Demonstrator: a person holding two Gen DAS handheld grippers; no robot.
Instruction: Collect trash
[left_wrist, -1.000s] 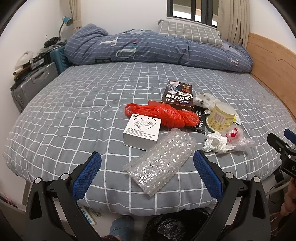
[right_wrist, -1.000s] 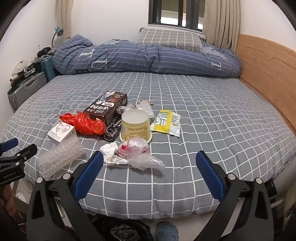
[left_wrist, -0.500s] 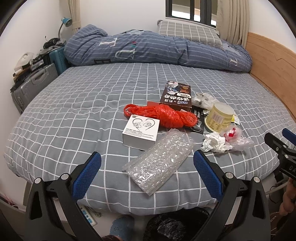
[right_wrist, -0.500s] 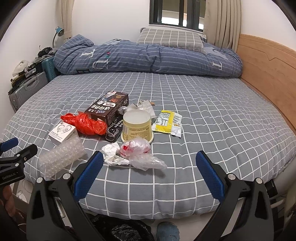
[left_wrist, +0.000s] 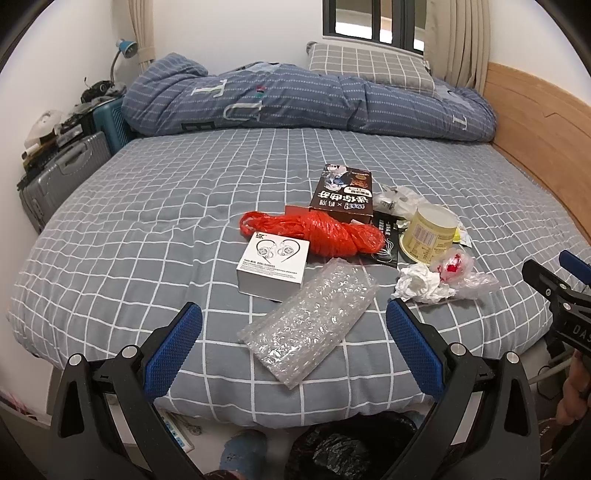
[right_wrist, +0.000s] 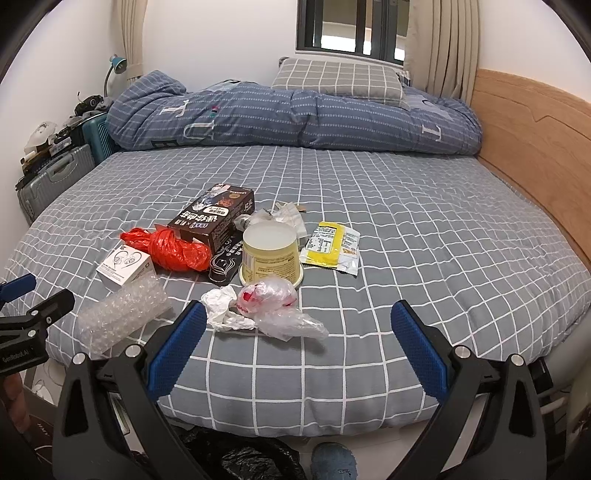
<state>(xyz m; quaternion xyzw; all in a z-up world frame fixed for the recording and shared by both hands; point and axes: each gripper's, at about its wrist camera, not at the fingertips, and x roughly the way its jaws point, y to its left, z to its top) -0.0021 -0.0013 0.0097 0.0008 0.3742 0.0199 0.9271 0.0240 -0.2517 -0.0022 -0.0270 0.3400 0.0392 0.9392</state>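
Presently: left gripper (left_wrist: 293, 332) and right gripper (right_wrist: 298, 336), fingers spread wide, empty. On bed (left_wrist: 147, 221): bubble wrap (left_wrist: 310, 321), white box (left_wrist: 273, 266), red bag (left_wrist: 317, 232), tissue (right_wrist: 221, 306), cup (right_wrist: 269, 254).

bubble wrap (left_wrist: 308, 319) before box (left_wrist: 273, 267) | tissue (left_wrist: 421, 286) right, on bed (left_wrist: 147, 221)

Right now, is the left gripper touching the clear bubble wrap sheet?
Apart. The left wrist view shows the left gripper open, with bare checked bedsheet between each blue finger pad and the clear bubble wrap sheet.
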